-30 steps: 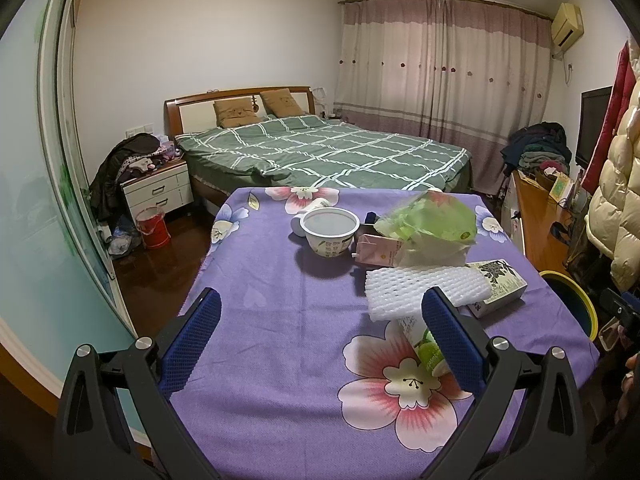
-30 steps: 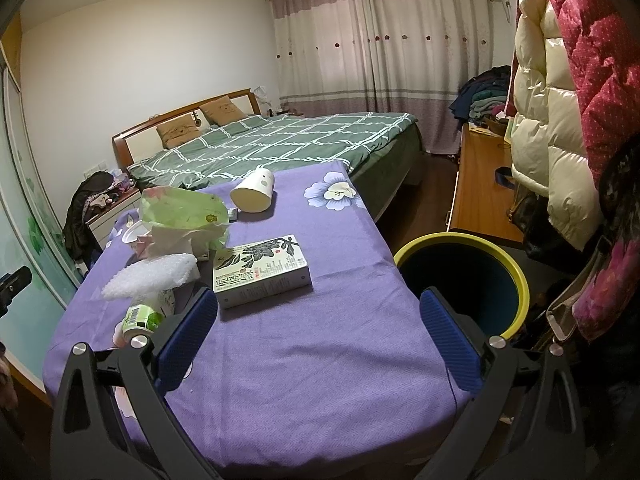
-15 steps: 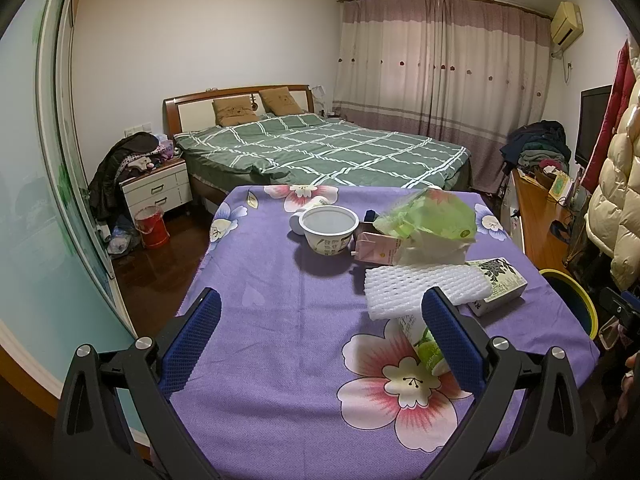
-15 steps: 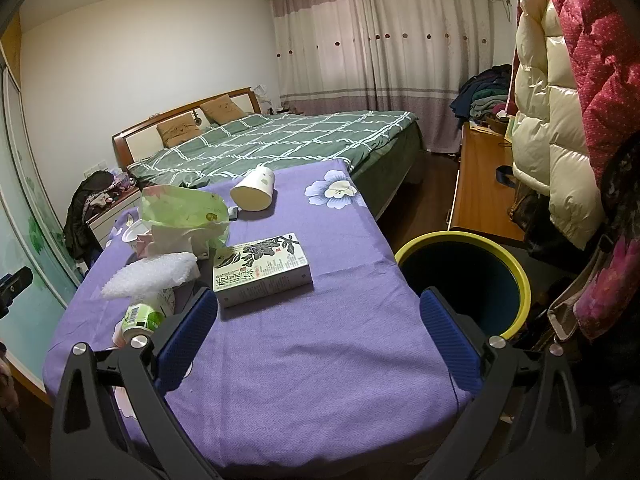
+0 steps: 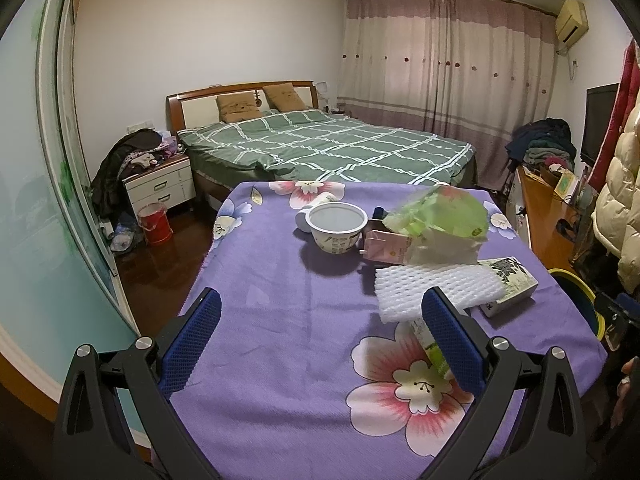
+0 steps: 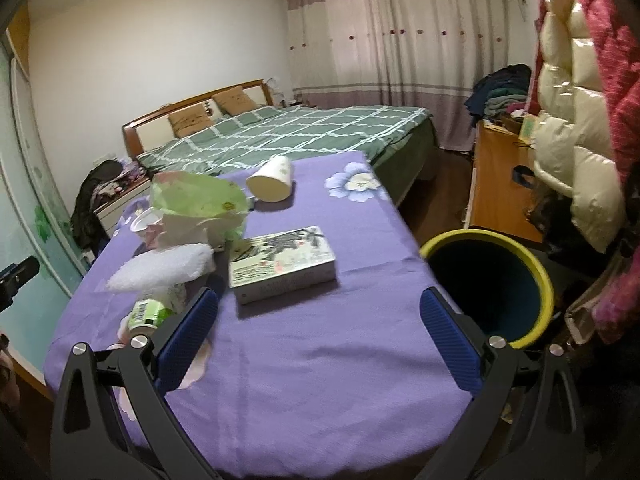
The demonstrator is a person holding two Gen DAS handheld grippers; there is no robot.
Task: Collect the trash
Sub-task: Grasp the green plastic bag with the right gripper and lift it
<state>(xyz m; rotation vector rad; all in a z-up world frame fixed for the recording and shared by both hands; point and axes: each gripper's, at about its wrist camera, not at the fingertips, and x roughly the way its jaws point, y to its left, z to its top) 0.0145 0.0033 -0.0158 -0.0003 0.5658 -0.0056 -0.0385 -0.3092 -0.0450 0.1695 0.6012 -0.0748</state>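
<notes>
- Task looks barely begun: all the trash sits on the desk [image 6: 320,360], nothing held.
- Left tool [image 5: 320,344] spread wide, empty, hovering above the near-left part of the desk.
- Right tool [image 6: 320,340] spread wide, empty, above the near edge of the desk, by its right corner.
- Trash bin [image 6: 532,280], yellow rim, stands on the floor just beside the desk's right edge; inside is dark, cannot tell if anything is in it.
- Left to collect:
  - flat printed box [image 6: 282,264], mid-desk toward the right edge
  - white foam net [image 5: 436,286], touching the box
  - green can [image 6: 150,314] on its side near the near edge
  - green plastic bag [image 5: 440,216] over a pink carton [image 5: 386,246]
  - instant-noodle bowl [image 5: 336,228]
  - tipped paper cup [image 6: 272,180] toward the far edge
- Judgement: the box is the closest pick for the right tool and the shortest carry to the bin.
</notes>
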